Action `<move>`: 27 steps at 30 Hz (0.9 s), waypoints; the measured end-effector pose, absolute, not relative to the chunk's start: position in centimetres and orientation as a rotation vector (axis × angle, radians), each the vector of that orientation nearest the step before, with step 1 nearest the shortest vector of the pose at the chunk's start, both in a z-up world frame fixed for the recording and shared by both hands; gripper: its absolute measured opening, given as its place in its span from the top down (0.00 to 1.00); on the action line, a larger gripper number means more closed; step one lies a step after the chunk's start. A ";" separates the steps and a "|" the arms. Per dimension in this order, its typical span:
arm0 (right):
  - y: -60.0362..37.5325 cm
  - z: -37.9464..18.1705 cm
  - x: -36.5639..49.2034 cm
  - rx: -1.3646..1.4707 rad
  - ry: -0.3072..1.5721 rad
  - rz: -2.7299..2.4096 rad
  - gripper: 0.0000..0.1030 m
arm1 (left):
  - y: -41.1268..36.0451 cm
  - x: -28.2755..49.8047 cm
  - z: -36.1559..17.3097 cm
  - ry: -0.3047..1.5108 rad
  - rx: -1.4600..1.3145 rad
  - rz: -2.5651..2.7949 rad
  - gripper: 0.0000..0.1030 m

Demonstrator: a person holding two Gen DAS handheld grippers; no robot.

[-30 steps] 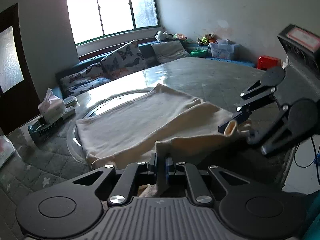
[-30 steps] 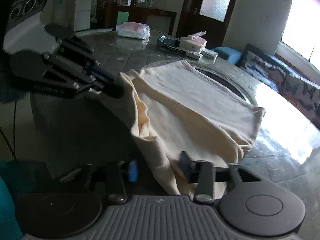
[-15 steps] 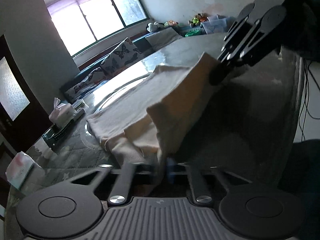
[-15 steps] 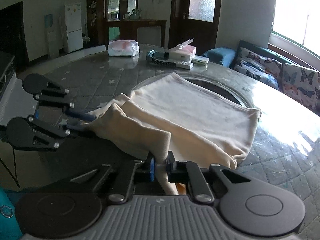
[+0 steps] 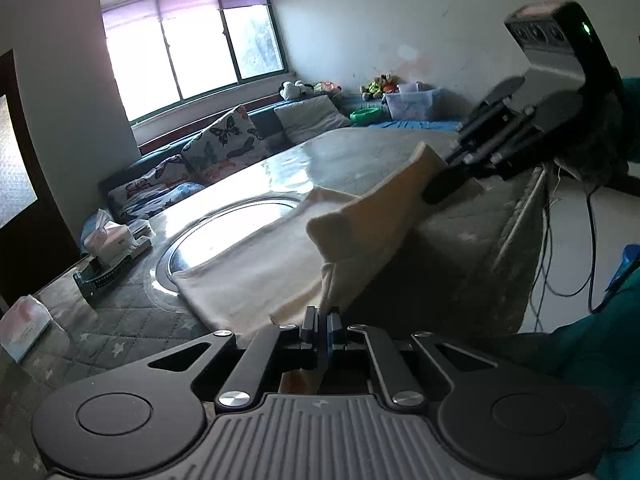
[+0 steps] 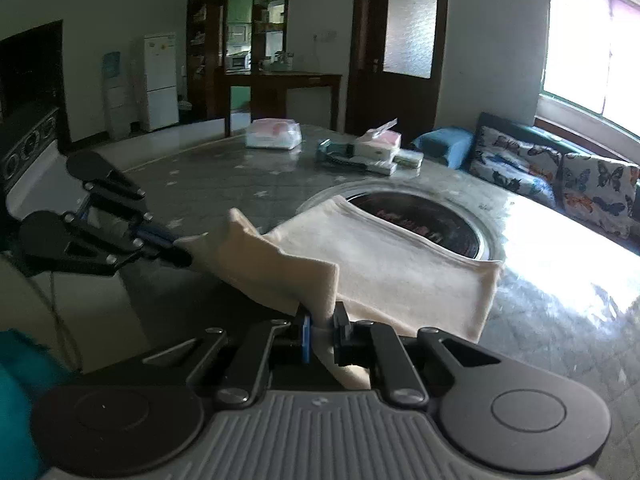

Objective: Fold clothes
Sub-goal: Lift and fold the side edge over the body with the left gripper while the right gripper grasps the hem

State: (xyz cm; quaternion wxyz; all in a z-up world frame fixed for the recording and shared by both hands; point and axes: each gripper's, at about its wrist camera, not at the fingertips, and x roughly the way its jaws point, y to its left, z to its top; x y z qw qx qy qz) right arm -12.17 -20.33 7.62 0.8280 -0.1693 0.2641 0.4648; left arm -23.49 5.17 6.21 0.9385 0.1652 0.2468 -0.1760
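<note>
**Near edge lifted, cloth body lies ahead**

While both your tongs pinch the near edge of the cream garment [image 5: 280, 264], one at each end, that edge hangs lifted and stretched between them, crosswise to you. The left gripper [image 5: 323, 326] is clamped on one end and the right gripper [image 6: 322, 330] on the other (neither is nearer; they share the load). The rest of the cloth lies flat on the quilted table [image 6: 240, 188], straight ahead of both, reaching over the round inset [image 6: 424, 216]. By my judgement, a fold would carry the edge forward, both hands level.
</note>
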 end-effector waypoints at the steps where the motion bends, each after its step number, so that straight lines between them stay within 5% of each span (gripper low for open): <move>1: -20.4 7.5 -12.5 -0.363 0.570 0.989 0.91 | 5.1 -23.3 6.1 0.503 0.338 -0.352 0.96; 18: -16.3 9.4 -1.0 -0.356 0.606 0.903 0.91 | 7.1 -10.5 9.2 0.488 0.261 -0.201 0.96; 27: -12.7 7.1 8.1 -0.317 0.675 0.802 0.91 | 8.1 0.0 5.8 0.600 0.261 -0.117 0.96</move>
